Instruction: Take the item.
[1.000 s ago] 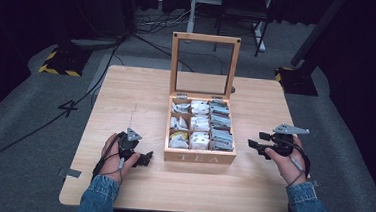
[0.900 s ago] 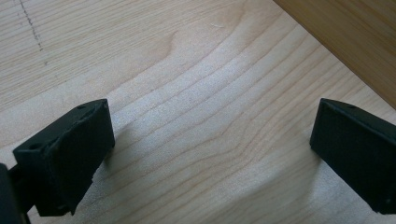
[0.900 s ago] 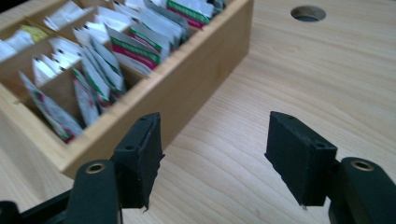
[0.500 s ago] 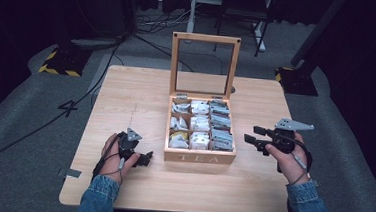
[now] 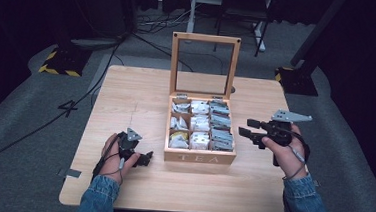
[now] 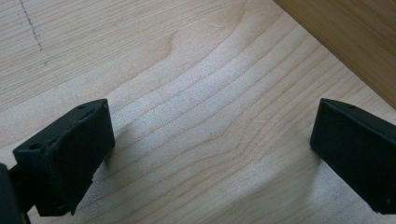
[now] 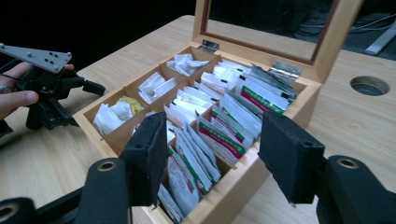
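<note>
High view: the tea box sits mid-frame on the table, lid standing up at the back. Left gripper rests lower left by the box's front corner, right gripper hovers just off its right edge.

Left gripper view: jaws spread wide over bare wood, box wall upper right.

Right gripper view: jaws apart, holding nothing, tea bags packed between them.

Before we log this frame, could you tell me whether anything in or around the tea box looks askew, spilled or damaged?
Nothing stands out. The tea box sits square on the table, lid upright, packets filed inside their compartments, none spilled. Both the left gripper and right gripper are open and empty.
</note>
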The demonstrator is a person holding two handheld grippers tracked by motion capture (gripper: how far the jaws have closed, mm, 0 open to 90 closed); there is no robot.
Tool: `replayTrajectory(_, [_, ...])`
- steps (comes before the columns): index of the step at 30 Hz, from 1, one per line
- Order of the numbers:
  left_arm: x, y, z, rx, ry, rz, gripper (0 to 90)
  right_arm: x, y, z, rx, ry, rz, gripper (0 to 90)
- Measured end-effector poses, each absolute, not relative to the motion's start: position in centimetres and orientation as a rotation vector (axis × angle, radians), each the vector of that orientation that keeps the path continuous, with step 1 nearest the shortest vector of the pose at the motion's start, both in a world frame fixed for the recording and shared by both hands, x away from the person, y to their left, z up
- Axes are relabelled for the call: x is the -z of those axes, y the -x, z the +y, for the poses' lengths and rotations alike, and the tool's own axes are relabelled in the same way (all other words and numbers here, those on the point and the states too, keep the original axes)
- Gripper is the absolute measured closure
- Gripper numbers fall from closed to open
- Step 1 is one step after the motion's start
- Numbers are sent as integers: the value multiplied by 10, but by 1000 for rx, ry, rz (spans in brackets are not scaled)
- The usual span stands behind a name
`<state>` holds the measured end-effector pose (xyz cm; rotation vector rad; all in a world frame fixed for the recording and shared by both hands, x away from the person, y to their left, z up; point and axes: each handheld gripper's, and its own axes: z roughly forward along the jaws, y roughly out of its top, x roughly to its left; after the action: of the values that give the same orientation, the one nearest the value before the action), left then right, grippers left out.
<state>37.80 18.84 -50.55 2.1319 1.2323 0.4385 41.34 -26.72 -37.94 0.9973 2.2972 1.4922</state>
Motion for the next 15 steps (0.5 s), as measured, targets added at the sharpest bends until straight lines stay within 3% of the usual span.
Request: replayTrajectory(15, [505,-378,189,-440,-2133,1231,2,372,-417,-228,-1472,-923,2405,425])
